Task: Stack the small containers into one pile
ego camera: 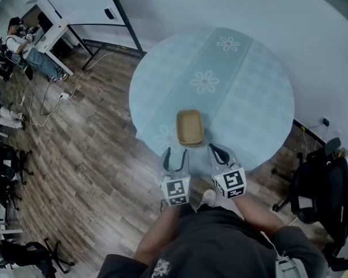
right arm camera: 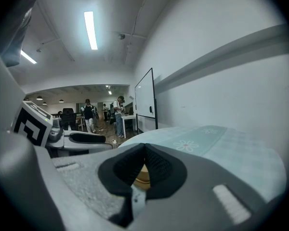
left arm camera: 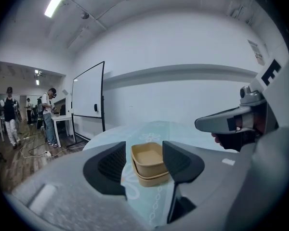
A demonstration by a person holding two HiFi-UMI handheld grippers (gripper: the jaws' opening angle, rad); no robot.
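Observation:
Two tan small containers (ego camera: pixel 189 127) sit nested in one pile near the front edge of the round table (ego camera: pixel 255 97), which has a pale blue flowered cloth. My left gripper (ego camera: pixel 176 154) hovers just off the table edge, in front of and left of the pile, jaws apart with nothing between them. In the left gripper view the pile (left arm camera: pixel 148 163) stands beyond the left gripper (left arm camera: pixel 144 161), apart from its pads. My right gripper (ego camera: pixel 220 151) is beside it to the right, shut and empty. In the right gripper view the right gripper (right arm camera: pixel 144 150) hides most of the pile (right arm camera: pixel 143 177).
A whiteboard (ego camera: pixel 75 2) on a stand and a white desk (ego camera: pixel 49 33) are at the back left, with a person (ego camera: pixel 17 39) sitting there. Black office chairs (ego camera: pixel 322 184) stand right of the table. Cables (ego camera: pixel 46 106) lie on the wooden floor.

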